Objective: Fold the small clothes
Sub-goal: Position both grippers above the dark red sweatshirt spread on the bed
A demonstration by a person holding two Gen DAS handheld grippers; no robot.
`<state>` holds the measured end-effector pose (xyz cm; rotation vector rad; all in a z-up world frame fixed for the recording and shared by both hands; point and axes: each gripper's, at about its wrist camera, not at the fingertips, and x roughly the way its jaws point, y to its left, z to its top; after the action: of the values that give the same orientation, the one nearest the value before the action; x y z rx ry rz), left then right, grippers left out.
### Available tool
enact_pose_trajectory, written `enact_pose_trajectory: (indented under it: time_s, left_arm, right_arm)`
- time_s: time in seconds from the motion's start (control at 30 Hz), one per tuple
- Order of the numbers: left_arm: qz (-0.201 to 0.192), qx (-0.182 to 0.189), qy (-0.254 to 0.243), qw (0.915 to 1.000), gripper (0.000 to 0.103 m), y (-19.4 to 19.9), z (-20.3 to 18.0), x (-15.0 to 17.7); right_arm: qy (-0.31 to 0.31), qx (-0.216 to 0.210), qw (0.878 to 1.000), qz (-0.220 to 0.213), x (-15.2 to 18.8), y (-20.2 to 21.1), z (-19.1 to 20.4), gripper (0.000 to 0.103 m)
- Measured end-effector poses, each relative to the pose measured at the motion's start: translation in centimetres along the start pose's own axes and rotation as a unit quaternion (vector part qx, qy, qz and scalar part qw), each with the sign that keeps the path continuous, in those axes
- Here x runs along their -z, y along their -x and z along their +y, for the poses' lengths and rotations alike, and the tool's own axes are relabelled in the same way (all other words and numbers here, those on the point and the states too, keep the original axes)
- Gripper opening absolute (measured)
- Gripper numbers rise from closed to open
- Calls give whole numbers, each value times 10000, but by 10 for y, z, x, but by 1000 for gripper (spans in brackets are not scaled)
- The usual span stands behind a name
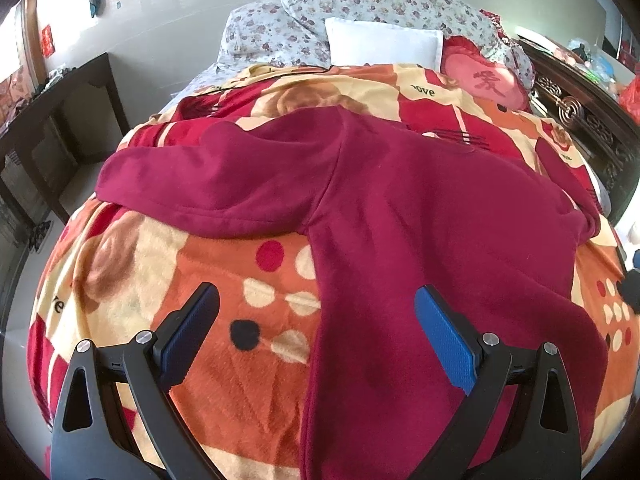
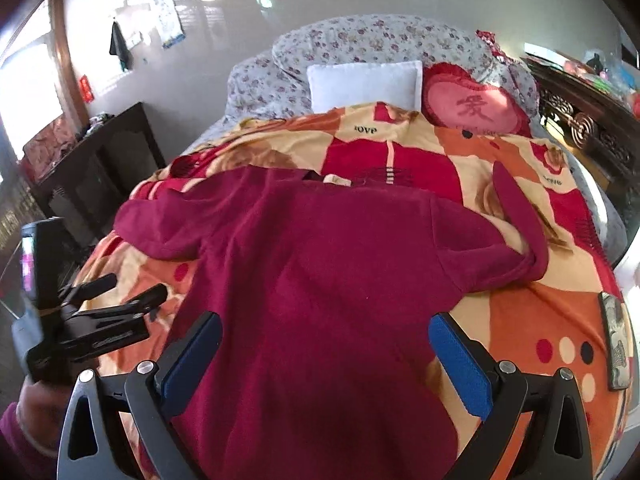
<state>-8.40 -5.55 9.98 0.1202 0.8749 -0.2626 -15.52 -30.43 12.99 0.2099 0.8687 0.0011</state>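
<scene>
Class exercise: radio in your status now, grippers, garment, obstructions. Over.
Left gripper open, empty, above hem edge. Right gripper open over dark red top, spread flat on blanket, sleeves out. Phone lies clear.

Matt, fleecy cloth top [image 1: 420, 208]; plush blanket [image 1: 248, 360]; fingers [image 2: 460, 364] with blue pads, seemingly textured rubber; glossy wall [image 1: 192, 20].

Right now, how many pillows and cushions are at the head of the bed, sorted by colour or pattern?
Floral pillows: 2, the left floral pillow and the large floral pillow
White pillow: 1, the white pillow
Red heart-shaped cushion: 1, the heart cushion
Total: 4
</scene>
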Motion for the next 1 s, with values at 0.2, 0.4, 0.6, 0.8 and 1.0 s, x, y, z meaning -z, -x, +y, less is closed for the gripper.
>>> enact_pose_trajectory:
  time_s: [0.2,0.4,0.6,0.8,1.0]
  left_arm:
    - [66,32,41,10000,99,-9,-3,-2]
    - [104,46,35,9999,99,-16,-2,-2]
    - [189,97,138,9997,99,-23,1,-6]
    - [172,78,129,9997,99,-26,1,-8]
    - [180,11,134,9997,99,-29,4,-10]
  right_arm:
    - [92,211,9997,67,-5,-5,14,102]
    - [88,346,9992,152,-9,-13,17,102]
    - [3,472,9987,180,-12,-24,15,103]
    - [81,542,9983,186,-12,-34,19,103]
    - [86,519,9983,234,-9,-43,21,103]
